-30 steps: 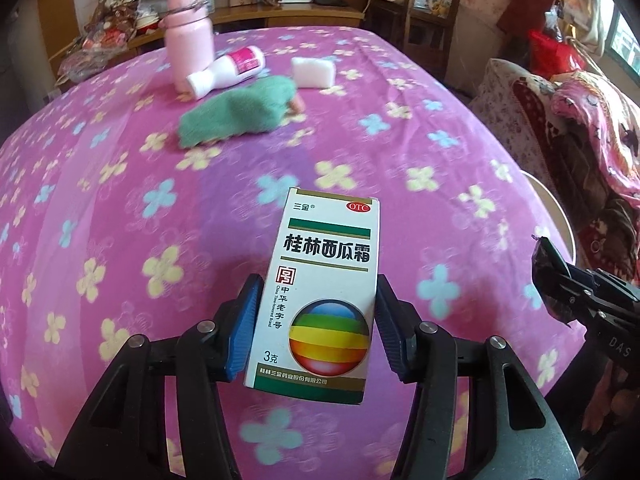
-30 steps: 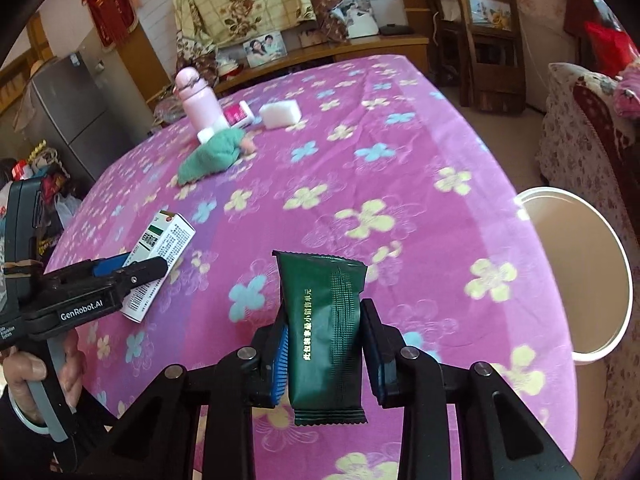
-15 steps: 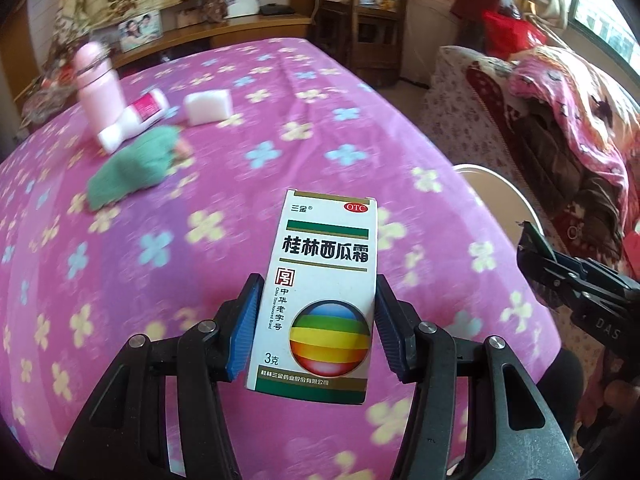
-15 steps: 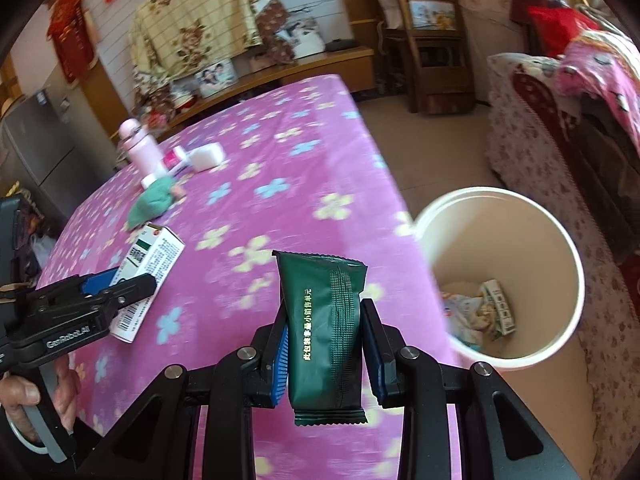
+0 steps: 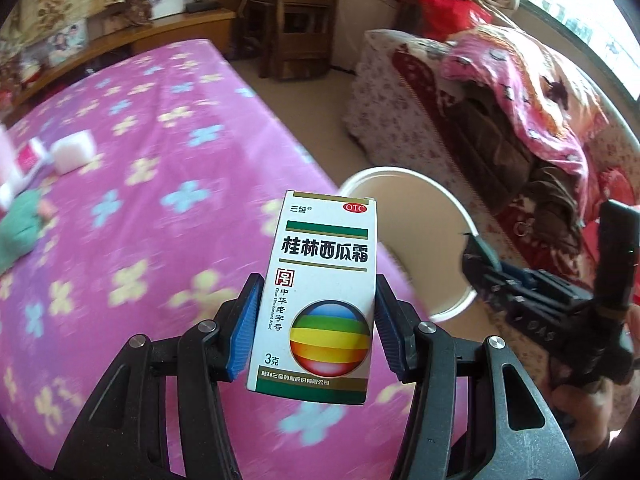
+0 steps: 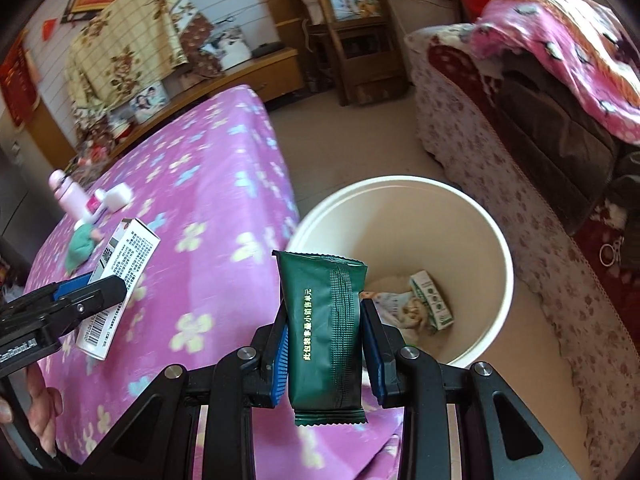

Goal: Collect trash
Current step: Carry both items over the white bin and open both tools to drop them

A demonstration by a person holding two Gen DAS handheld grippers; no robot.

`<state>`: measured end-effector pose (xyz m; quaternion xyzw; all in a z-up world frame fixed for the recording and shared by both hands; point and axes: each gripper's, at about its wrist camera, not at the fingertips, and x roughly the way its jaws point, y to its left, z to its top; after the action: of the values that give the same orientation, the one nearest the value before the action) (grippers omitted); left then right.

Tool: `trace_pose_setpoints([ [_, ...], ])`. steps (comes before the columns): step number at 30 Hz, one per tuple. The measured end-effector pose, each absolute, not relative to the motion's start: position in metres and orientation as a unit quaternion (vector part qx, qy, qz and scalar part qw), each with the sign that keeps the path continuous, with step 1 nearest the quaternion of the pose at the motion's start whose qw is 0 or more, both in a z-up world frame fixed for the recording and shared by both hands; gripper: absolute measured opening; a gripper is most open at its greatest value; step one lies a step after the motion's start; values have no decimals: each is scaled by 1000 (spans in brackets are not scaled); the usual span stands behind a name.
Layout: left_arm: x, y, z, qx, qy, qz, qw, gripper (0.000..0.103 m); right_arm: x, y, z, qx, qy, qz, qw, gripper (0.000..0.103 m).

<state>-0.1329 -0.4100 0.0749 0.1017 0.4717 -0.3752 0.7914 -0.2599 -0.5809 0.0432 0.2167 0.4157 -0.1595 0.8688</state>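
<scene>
My left gripper (image 5: 316, 332) is shut on a white medicine box (image 5: 320, 296) with a rainbow ball on it, held above the pink flowered tablecloth (image 5: 140, 220) near its right edge. The box also shows in the right wrist view (image 6: 120, 280). My right gripper (image 6: 324, 344) is shut on a dark green snack wrapper (image 6: 324, 332), held at the near left rim of the white trash bin (image 6: 500, 280). The bin stands on the floor beside the table and holds several bits of trash (image 6: 420, 304). The bin's rim (image 5: 456, 208) shows behind the box.
On the table's far side lie a white sponge (image 5: 74, 156), a green cloth (image 5: 18, 232), a pink bottle (image 6: 68, 196) and a white tube (image 6: 96, 204). A sofa with a pink blanket (image 6: 560, 40) stands right of the bin. A wooden shelf (image 6: 348, 32) is behind.
Both grippers have swung right, from over the table toward the bin. The bin now sits just ahead of the right gripper. Both still hold their items.
</scene>
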Motion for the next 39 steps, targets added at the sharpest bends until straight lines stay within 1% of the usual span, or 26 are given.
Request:
trace_pose_setpoints([
  [4,-134,-442,72,100,477,-390,781,52,-260,-600,37,225,415,-175,864,31],
  [11,-130,-473,63,82,487,-410,766,52,-256,-624,26,235,415,-195,857,31],
  [12,-130,-476,62,76,491,-413,764,52,-254,-627,24,235,416,-200,855,38],
  [13,-128,-479,60,67,495,-415,760,53,-254,-629,23,234,417,-205,854,54],
  [15,-126,-481,56,48,508,-418,752,53,-256,-633,21,238,412,-215,853,66],
  [17,-123,-480,52,31,522,-419,742,53,-258,-635,20,246,409,-214,852,66],
  [20,-122,-477,51,31,523,-414,745,54,-260,-634,18,246,415,-212,850,66],
  [24,-122,-472,53,18,522,-419,742,59,-262,-631,17,254,417,-205,848,66],
  [31,-124,-458,59,28,510,-410,756,59,-263,-622,26,250,411,-201,853,66],
  [39,-105,-417,53,49,499,-343,795,59,-247,-596,33,236,418,-174,860,66],
])
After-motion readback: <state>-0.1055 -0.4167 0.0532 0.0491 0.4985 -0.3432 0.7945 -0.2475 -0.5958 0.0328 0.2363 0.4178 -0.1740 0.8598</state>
